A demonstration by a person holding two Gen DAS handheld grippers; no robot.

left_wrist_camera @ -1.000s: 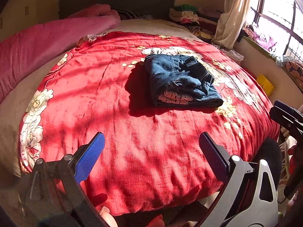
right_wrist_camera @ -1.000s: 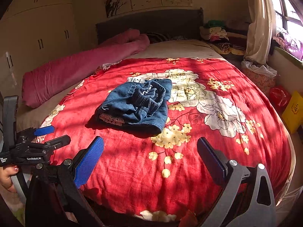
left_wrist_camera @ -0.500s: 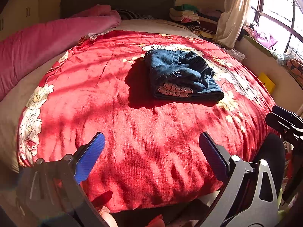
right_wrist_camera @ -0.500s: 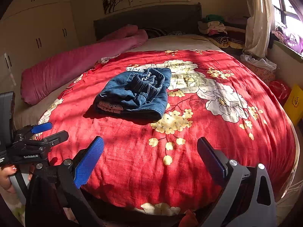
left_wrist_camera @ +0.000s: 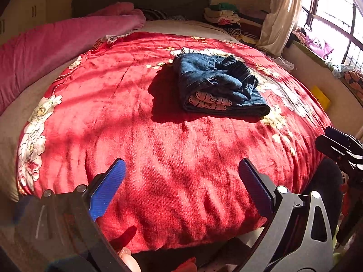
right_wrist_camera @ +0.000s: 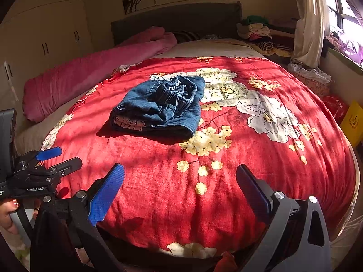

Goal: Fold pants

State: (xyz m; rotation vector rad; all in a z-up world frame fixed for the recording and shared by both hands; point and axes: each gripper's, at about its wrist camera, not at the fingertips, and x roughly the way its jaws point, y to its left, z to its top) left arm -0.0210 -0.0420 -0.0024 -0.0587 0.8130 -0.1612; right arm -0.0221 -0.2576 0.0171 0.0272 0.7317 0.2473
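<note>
A pair of dark blue pants (left_wrist_camera: 217,86) lies folded in a compact bundle on the red flowered bedspread (left_wrist_camera: 158,149), with white lace trim showing at its near edge. It also shows in the right wrist view (right_wrist_camera: 161,106). My left gripper (left_wrist_camera: 181,181) is open and empty, held over the near edge of the bed, well short of the pants. My right gripper (right_wrist_camera: 180,183) is open and empty too, also at the near edge. Each gripper shows at the side of the other's view, the right gripper (left_wrist_camera: 340,145) and the left gripper (right_wrist_camera: 45,165).
A long pink bolster (right_wrist_camera: 95,72) lies along the bed's left side. Stacked clothes (right_wrist_camera: 261,31) sit at the headboard's right. A curtain (right_wrist_camera: 308,22) and window sill are on the right. A yellow box (right_wrist_camera: 351,120) and a red object (right_wrist_camera: 333,106) stand beside the bed.
Both grippers have drawn back slightly from the bed and tilted; the pants sit a little higher in both views. The pants have not moved. Both stay open.
</note>
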